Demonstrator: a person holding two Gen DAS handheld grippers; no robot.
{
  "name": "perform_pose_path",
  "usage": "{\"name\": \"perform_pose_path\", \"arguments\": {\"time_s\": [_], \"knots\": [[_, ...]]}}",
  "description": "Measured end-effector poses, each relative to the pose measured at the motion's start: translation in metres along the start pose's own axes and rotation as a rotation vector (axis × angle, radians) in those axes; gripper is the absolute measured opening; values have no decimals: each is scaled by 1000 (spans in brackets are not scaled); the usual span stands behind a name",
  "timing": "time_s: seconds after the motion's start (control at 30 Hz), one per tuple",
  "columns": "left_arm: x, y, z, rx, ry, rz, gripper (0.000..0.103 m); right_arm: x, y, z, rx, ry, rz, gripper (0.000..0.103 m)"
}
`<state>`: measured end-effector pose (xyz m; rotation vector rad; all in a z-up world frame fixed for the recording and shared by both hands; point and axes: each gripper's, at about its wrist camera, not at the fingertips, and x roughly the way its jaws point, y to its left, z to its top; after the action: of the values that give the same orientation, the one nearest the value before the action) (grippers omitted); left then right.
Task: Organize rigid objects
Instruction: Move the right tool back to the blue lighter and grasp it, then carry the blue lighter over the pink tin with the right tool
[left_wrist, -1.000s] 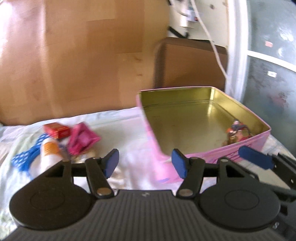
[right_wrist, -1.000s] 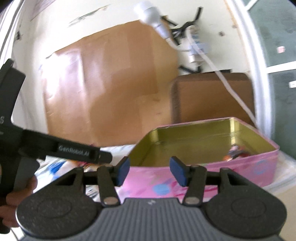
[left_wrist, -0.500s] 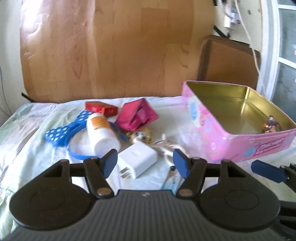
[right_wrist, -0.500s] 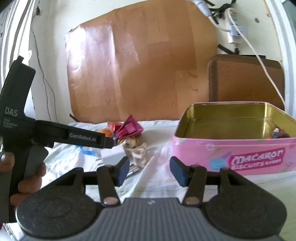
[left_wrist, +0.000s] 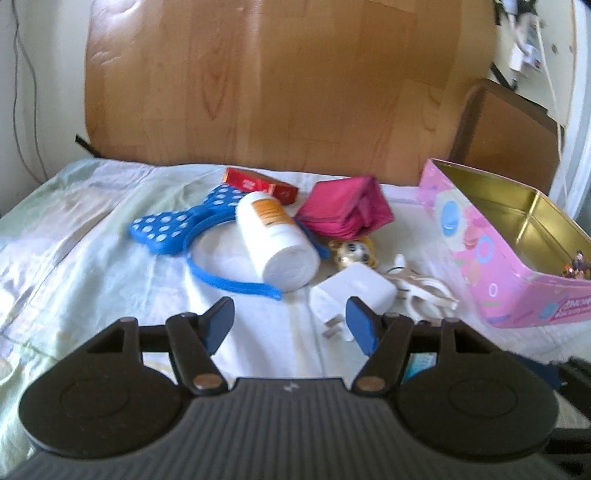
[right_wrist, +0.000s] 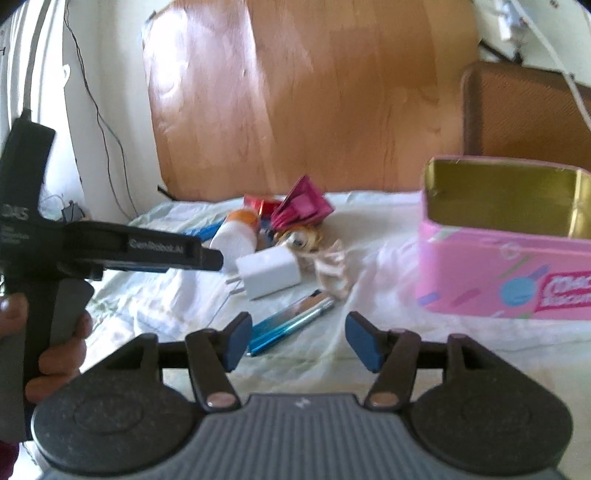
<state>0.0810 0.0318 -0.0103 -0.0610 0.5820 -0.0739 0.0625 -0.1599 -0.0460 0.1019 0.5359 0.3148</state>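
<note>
The pink biscuit tin (left_wrist: 476, 236) sits open on the sheet-covered surface (left_wrist: 74, 229), lid off and gold inside showing, so I judge it the place where the loose hard things belong; one small figure (left_wrist: 576, 264) already lies in its near corner. Every other place I give from this tin. Its near wall stands tall, so I judge anything I carry must be lifted over the rim, not slid in. To the tin's left, well apart, lies the blue dotted bow headband (left_wrist: 184, 229), flat, with the white bottle (left_wrist: 275, 240) lying on its side across the band. Behind the bottle sits a red box (left_wrist: 262, 184), and between bottle and tin a magenta wallet (left_wrist: 345, 210) stands folded. Just left of the tin's near corner the white charger (left_wrist: 354, 286) rests prongs toward me, a pale cord bundle (left_wrist: 424, 286) beside it, and a small toy face (left_wrist: 352, 251) behind. A blue pen (right_wrist: 291, 325) lies nearer still. My left gripper (left_wrist: 290, 325) hangs released and empty just before the charger; my right gripper (right_wrist: 297, 338) hangs released too, over bare sheet before the pen. Open room lies left of the headband and in front of the tin.
</note>
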Motion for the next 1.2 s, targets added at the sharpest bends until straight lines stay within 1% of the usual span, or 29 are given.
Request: {"name": "perform_pose_path", "arguments": {"time_s": [0.13, 0.23, 0.3, 0.33, 0.37, 0.43, 0.57, 0.67, 0.7, 0.77, 0.87, 0.9, 0.93, 0.97, 1.0, 1.07, 1.13, 1.2], "knots": [[-2, 8, -3, -17, 1, -9, 69, 25, 10, 3, 15, 63, 25, 59], [-2, 10, -4, -16, 4, -21, 69, 40, 19, 7, -20, 86, 0, 58], [-1, 7, -5, -4, 14, -40, 69, 41, 21, 7, -54, 91, -14, 47], [-1, 5, -6, 2, 17, -51, 69, 39, 19, 6, -64, 89, -17, 35], [0, 2, -6, 11, 23, -64, 69, 36, 17, 5, -77, 88, -24, 28], [2, -4, -8, 24, 44, -98, 69, 28, 8, 4, -69, 88, -23, 24], [6, -24, -13, 41, 103, -201, 69, 8, -9, -5, -27, 79, -9, 24], [16, -34, -17, 6, 182, -274, 69, 2, -26, -7, 104, 79, 55, 24], [19, -36, -18, -11, 200, -287, 70, 2, -31, -7, 143, 76, 77, 24], [18, -41, -19, -7, 196, -273, 70, 0, -39, -10, 200, 72, 125, 24], [19, -44, -18, -42, 209, -300, 68, -3, -42, -13, 230, 62, 179, 24], [19, -46, -18, -46, 210, -304, 58, -5, -42, -13, 232, 51, 193, 24], [19, -47, -18, -48, 213, -315, 43, -7, -42, -14, 231, 38, 208, 24], [19, -50, -18, -49, 213, -300, 40, -10, -42, -13, 226, 27, 205, 24], [19, -52, -16, -54, 206, -302, 39, -12, -41, -13, 211, 14, 194, 24], [14, -55, -10, -74, 179, -324, 32, -20, -44, -12, 196, -19, 180, 24], [9, -61, 0, -72, 144, -349, 19, -27, -51, -10, 205, -57, 166, 24], [4, -71, 11, -63, 122, -403, 19, -35, -58, -5, 205, -114, 146, 24]]}}
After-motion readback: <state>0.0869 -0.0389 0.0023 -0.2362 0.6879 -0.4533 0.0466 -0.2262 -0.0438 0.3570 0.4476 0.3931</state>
